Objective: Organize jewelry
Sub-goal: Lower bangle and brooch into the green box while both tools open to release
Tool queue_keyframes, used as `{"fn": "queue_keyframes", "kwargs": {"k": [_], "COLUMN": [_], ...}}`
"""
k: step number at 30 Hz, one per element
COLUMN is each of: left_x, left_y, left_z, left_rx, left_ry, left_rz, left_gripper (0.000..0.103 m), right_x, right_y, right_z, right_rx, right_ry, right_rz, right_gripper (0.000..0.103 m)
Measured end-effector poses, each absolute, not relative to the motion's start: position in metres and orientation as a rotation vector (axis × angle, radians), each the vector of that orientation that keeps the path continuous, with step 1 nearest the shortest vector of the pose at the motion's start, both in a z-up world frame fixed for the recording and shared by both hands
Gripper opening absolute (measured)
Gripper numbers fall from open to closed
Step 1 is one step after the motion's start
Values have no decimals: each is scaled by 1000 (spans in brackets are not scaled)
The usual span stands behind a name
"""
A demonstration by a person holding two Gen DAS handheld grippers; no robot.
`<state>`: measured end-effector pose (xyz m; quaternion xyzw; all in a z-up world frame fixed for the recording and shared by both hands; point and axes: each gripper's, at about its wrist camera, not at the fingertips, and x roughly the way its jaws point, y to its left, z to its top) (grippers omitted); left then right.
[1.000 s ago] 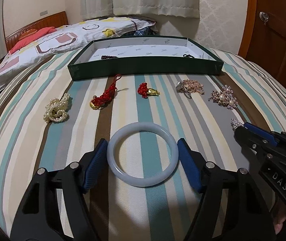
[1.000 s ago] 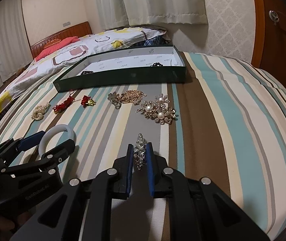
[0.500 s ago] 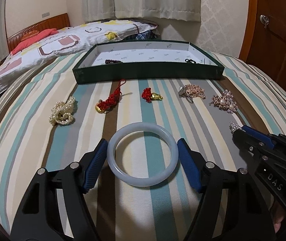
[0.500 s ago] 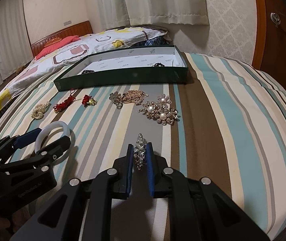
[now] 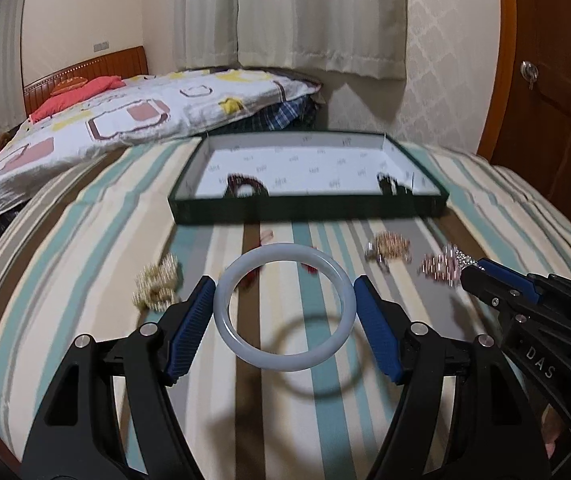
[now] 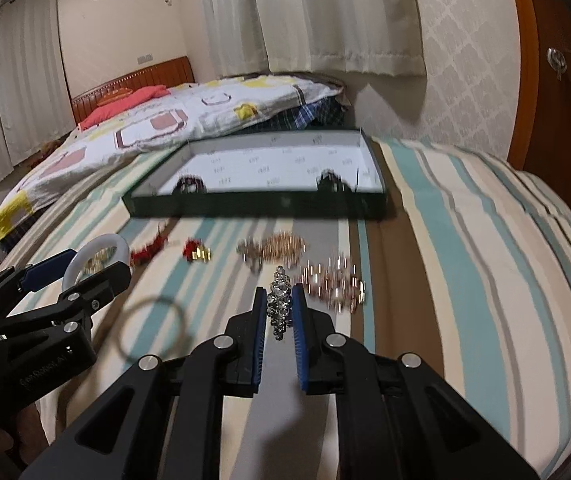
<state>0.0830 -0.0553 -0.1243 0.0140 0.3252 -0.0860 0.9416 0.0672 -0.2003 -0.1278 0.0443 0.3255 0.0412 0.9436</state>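
Note:
My left gripper (image 5: 284, 304) is shut on a pale white bangle (image 5: 241, 340) and holds it in the air above the striped bed; its ring shadow lies below. My right gripper (image 6: 279, 312) is shut on a silver rhinestone brooch (image 6: 278, 306), also lifted off the bed. A dark green tray (image 5: 305, 210) with a white lining stands farther back, also in the right wrist view (image 6: 253, 204). A dark bead bracelet (image 5: 245, 184) and a small black piece (image 5: 387, 182) lie in it.
On the striped cover in front of the tray lie a pearl cluster (image 5: 157, 286), red knot charms (image 6: 195, 250), a gold chain piece (image 5: 389, 248) and a pearl brooch (image 6: 333, 284). A quilt (image 5: 125, 120) lies at the back left. A wooden door (image 5: 553, 80) stands on the right.
Both grippers have risen off the bed with their pieces, the bangle and the silver brooch, and moved toward the tray. The view is blurred by the motion.

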Motion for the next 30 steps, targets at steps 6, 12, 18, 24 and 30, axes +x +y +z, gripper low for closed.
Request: {"fn": "queue_keyframes", "kwargs": {"k": [6, 12, 18, 24, 30], "left_x": [116, 155, 198, 237, 267], "left_y": [-56, -67, -81, -92, -96], "left_z": [-104, -91, -97, -120, -146], "left_rx": [5, 11, 21, 38, 45], "left_ry": [633, 597, 607, 659, 732], "left_rz": [-177, -181, -187, -174, -162], "left_gripper": [69, 69, 69, 69, 69], "right_x": [98, 140, 177, 215, 237], "right_y": [-203, -206, -202, -207, -207], "right_z": [-105, -90, -94, -119, -138], "right_rx": [91, 96, 92, 128, 124], "right_ry": [611, 574, 582, 655, 720], "right_rz": [85, 89, 98, 108, 113], "right_gripper": [13, 13, 13, 13, 13]}}
